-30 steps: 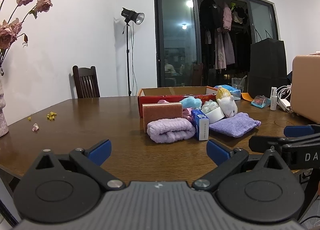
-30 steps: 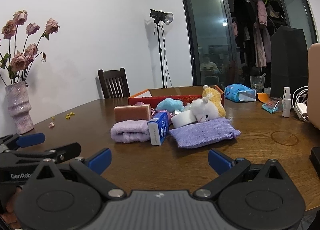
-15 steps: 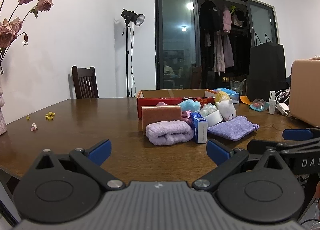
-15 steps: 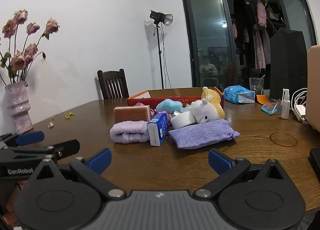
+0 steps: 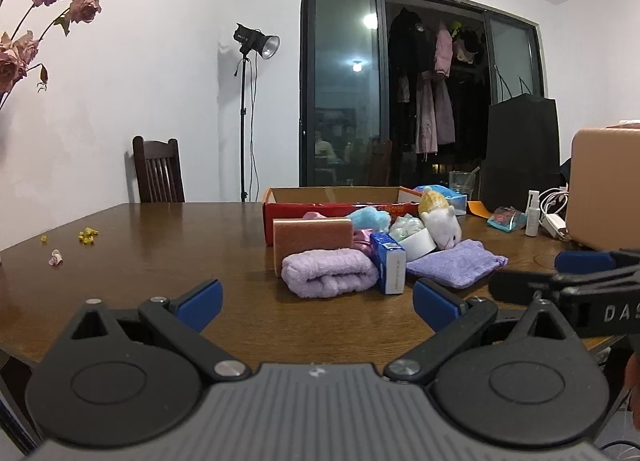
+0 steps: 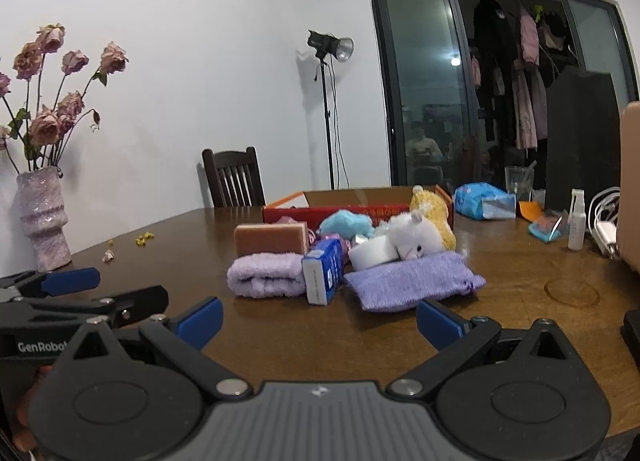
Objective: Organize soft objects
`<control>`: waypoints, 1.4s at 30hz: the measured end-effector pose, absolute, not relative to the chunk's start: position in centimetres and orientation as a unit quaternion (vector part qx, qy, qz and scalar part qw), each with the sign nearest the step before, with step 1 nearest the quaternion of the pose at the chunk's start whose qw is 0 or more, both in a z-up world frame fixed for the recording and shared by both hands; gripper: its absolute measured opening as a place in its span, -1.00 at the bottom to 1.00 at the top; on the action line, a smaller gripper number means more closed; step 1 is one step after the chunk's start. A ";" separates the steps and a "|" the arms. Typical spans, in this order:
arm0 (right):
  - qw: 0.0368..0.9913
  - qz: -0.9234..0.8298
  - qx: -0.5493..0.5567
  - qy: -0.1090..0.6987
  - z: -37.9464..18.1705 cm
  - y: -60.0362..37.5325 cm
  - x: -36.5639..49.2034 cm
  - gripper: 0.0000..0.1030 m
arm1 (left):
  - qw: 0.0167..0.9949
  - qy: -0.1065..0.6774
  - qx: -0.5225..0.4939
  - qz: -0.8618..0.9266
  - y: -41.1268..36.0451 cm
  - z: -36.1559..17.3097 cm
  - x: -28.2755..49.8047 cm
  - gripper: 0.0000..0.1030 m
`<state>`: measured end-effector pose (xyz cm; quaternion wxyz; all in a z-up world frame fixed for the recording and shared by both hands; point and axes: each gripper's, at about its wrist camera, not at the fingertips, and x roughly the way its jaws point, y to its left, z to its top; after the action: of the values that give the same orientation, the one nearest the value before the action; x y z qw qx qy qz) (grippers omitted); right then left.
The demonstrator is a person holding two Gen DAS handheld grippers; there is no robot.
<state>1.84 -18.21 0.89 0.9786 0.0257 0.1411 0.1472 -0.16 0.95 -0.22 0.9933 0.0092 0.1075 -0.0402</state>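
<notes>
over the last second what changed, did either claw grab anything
Nothing grabbed: the left claw and right claw stay open and empty. The left view shifted slightly, so that claw moved a little. The rolled purple towel, blue box and white plush lie as before.

Rolled lilac towel (image 5: pixel 329 273), lying flat, centre frame, front of the cluster. Orange-pink sponge (image 5: pixel 313 235), on edge, directly behind it. Purple fabric pouch (image 5: pixel 456 268), flat, right of centre. White plush toy (image 5: pixel 442 228) leaning at the pouch's far edge; yellow plush (image 6: pixel 434 209) behind it. Blue fluffy piece (image 5: pixel 370 218) before the red open box (image 5: pixel 332 203), mid-frame.
</notes>
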 end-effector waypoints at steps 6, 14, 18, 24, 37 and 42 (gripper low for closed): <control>0.969 0.171 0.011 0.180 0.2 -18.0 4.8 1.00 | 0.986 0.138 0.015 -0.096 3.0 -0.4 3.2 1.00; 0.953 0.222 0.057 0.200 1.2 -17.1 12.1 0.47 | 0.983 0.174 -0.041 -0.040 5.2 0.4 11.9 0.93; 0.936 0.254 0.084 0.227 1.2 -14.6 15.8 -0.31 | 0.975 0.198 -0.088 -0.045 6.6 0.4 15.0 0.63; 0.946 0.188 0.077 0.251 -0.2 -12.7 19.0 -0.19 | 0.957 0.253 -0.121 -0.068 7.2 -0.8 17.9 0.33; 0.921 0.206 0.110 0.311 -0.6 -11.9 22.9 -0.54 | 0.937 0.289 -0.158 -0.118 7.1 -1.5 18.2 -0.53; 0.915 0.225 0.115 0.315 0.5 -14.1 18.8 -0.64 | 0.928 0.297 -0.157 -0.164 6.0 -1.0 15.1 -0.49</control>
<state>18.76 -14.13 0.54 0.9149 0.1148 0.3145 0.2255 15.12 6.01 -0.98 0.9276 -0.1571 0.2966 -0.1639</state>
